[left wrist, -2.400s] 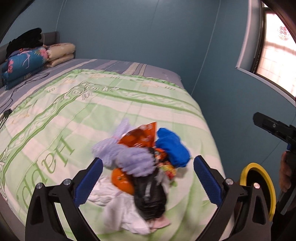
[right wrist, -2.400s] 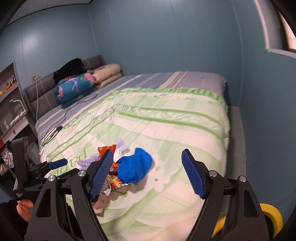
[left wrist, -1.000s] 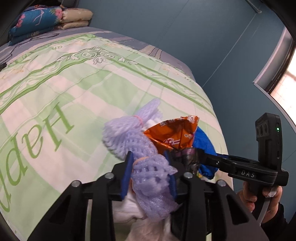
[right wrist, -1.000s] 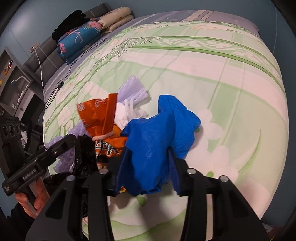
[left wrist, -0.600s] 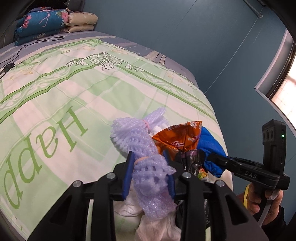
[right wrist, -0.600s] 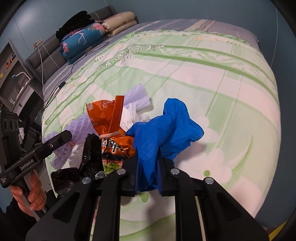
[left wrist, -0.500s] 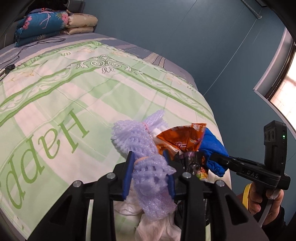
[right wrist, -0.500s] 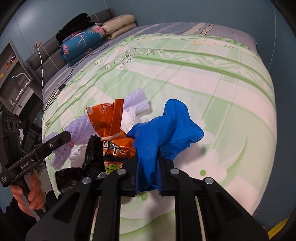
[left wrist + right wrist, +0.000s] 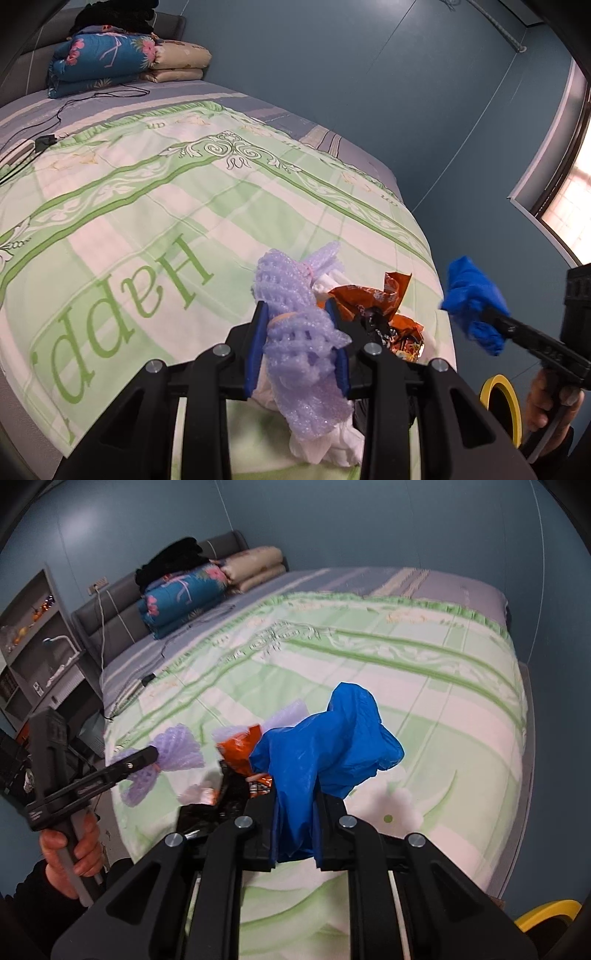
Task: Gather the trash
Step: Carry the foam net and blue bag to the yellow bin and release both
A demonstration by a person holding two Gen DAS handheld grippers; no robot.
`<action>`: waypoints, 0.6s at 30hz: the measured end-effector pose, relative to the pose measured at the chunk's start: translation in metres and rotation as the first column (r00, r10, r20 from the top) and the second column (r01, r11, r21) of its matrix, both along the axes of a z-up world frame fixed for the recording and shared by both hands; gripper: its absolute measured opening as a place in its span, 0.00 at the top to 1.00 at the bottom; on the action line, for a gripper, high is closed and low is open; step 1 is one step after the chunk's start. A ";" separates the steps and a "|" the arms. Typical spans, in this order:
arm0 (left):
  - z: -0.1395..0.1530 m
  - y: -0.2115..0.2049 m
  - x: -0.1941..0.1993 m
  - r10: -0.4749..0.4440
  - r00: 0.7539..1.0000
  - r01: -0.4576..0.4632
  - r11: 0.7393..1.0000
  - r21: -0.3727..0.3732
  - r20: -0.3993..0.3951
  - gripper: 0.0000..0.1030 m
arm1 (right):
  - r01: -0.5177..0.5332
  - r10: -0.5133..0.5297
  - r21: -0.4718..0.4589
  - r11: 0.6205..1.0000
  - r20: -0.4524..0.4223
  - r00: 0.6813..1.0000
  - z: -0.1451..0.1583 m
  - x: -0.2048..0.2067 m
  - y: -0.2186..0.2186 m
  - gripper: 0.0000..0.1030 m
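A green bed cover (image 9: 155, 206) fills the blue room. The left gripper (image 9: 297, 349) squeezes soft purple foam netting (image 9: 299, 332). The right gripper (image 9: 295, 830) pinches a light blue plastic bag (image 9: 325, 753), lifted above the trash pile (image 9: 384, 317). Both look squashy; I would grab the bunched middles.

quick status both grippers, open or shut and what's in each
left gripper: shut on the purple foam net.
right gripper: shut on the blue plastic bag, lifted off the bed.

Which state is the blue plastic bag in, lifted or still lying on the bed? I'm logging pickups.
Lifted: the right gripper is shut on the blue plastic bag, which hangs clear of the bed in the left wrist view.
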State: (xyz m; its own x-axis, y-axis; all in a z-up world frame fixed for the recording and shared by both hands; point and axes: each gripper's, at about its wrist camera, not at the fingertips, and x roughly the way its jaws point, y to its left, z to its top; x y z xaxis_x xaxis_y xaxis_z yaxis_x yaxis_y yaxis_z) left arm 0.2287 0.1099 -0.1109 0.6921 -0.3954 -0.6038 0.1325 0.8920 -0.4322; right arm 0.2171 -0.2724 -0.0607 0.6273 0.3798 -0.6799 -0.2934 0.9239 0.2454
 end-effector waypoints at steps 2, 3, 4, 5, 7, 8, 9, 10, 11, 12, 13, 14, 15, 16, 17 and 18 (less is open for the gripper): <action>0.004 0.002 -0.005 0.006 1.000 -0.006 1.000 0.003 0.007 0.71 | -0.008 0.008 0.000 1.000 0.026 1.000 0.011 -0.012 -0.001 0.88; 0.006 0.003 -0.006 0.008 1.000 -0.008 1.000 0.002 0.010 0.71 | -0.009 0.009 0.001 1.000 0.036 0.999 0.015 -0.017 -0.002 0.88; 0.008 0.003 -0.009 0.011 1.000 -0.011 1.000 0.002 0.015 0.71 | -0.009 0.009 0.001 1.000 0.048 0.999 0.020 -0.022 -0.004 0.88; 0.010 0.004 -0.010 0.013 1.000 -0.013 1.000 0.002 0.019 0.71 | -0.010 0.010 0.002 1.000 0.054 0.998 0.023 -0.026 -0.005 0.88; 0.016 0.003 -0.016 0.014 0.999 -0.014 1.000 0.004 0.032 0.71 | -0.008 0.008 0.005 1.000 0.068 0.998 0.029 -0.035 -0.007 0.88; 0.020 0.003 -0.019 0.015 0.999 -0.015 1.000 0.010 0.040 0.71 | -0.006 0.006 0.004 1.000 0.074 0.997 0.033 -0.040 -0.009 0.88; 0.023 0.001 -0.020 0.014 0.999 -0.014 1.000 0.014 0.047 0.71 | -0.007 0.007 0.005 1.000 0.077 0.997 0.035 -0.044 -0.011 0.88; 0.025 0.001 -0.023 0.013 0.999 -0.013 1.000 0.018 0.053 0.71 | -0.006 0.005 0.007 1.000 0.081 0.997 0.036 -0.047 -0.013 0.88; 0.028 0.000 -0.024 0.011 0.998 -0.013 1.000 0.020 0.058 0.71 | -0.003 0.002 0.008 1.000 0.087 0.996 0.038 -0.050 -0.015 0.88; 0.031 -0.002 -0.027 0.011 0.998 -0.012 1.000 0.023 0.065 0.71 | -0.002 0.001 0.008 1.000 0.091 0.996 0.040 -0.053 -0.017 0.88; 0.034 -0.003 -0.029 0.009 0.997 -0.011 1.000 0.024 0.070 0.71 | 0.000 -0.001 0.011 1.000 0.093 0.996 0.041 -0.056 -0.020 0.88; 0.036 -0.004 -0.030 0.008 0.997 -0.010 1.000 0.024 0.073 0.71 | 0.001 -0.003 0.015 1.000 0.095 0.995 0.042 -0.059 -0.023 0.88; 0.038 -0.006 -0.032 0.010 0.997 -0.012 1.000 0.026 0.078 0.71 | 0.002 -0.003 0.016 1.000 0.096 0.995 0.043 -0.062 -0.024 0.88; 0.039 -0.007 -0.034 0.009 0.997 -0.011 1.000 0.027 0.080 0.71 | 0.004 -0.005 0.017 1.000 0.098 0.995 0.044 -0.065 -0.026 0.88; 0.041 -0.008 -0.036 0.007 0.997 -0.009 1.000 0.027 0.082 0.71 | 0.009 -0.010 0.018 1.000 0.101 0.995 0.045 -0.068 -0.029 0.88; 0.043 -0.011 -0.038 0.004 0.996 -0.007 1.000 0.027 0.086 0.71 | 0.009 -0.011 0.019 1.000 0.102 0.995 0.045 -0.071 -0.031 0.88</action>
